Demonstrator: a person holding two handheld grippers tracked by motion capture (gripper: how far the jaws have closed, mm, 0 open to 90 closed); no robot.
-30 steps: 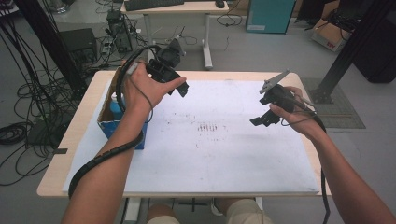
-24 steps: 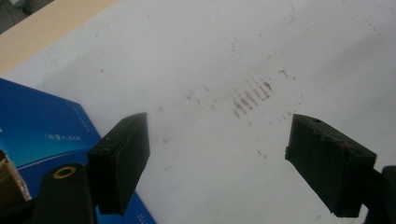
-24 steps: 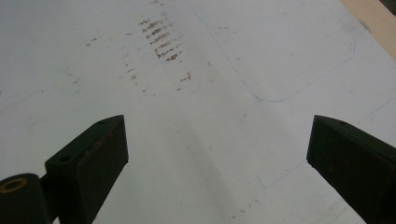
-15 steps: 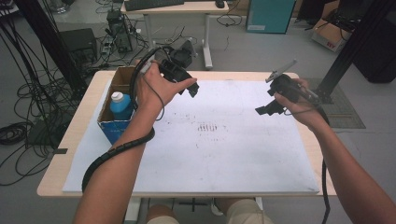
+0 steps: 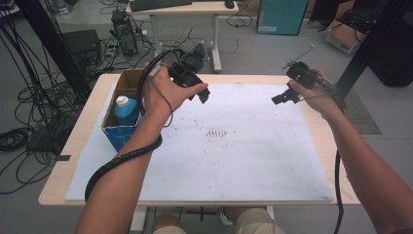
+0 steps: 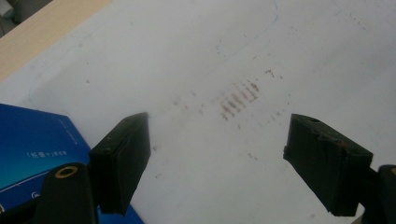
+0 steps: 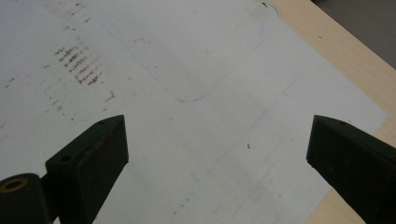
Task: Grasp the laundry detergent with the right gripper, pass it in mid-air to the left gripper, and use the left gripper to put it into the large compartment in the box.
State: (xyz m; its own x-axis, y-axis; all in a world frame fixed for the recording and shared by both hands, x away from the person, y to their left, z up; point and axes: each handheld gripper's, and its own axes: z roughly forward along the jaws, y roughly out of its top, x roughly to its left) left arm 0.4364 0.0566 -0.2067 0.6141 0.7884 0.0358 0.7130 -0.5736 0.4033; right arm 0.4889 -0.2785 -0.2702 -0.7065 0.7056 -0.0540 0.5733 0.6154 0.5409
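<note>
The left gripper (image 5: 202, 93) is held above the white sheet (image 5: 219, 161), just beside the cardboard box (image 5: 127, 84); its jaws are seen parted, nothing between them; a blue bottle (image 5: 126, 111) is stood upright inside the box at the table's (image 5: 87, 124) left edge; the right gripper (image 5: 282, 97) is held over the sheet's far right corner, jaws spread wide and empty.

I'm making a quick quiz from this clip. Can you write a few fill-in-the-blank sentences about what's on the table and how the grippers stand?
1. The blue bottle stands inside a ____ box.
2. The bottle's cap is ____.
3. Both the left gripper and the right gripper have their jaws ____, with nothing between them.
4. The white sheet bears a patch of ____ streaks.

Missing words: cardboard; white; open; brown
</note>
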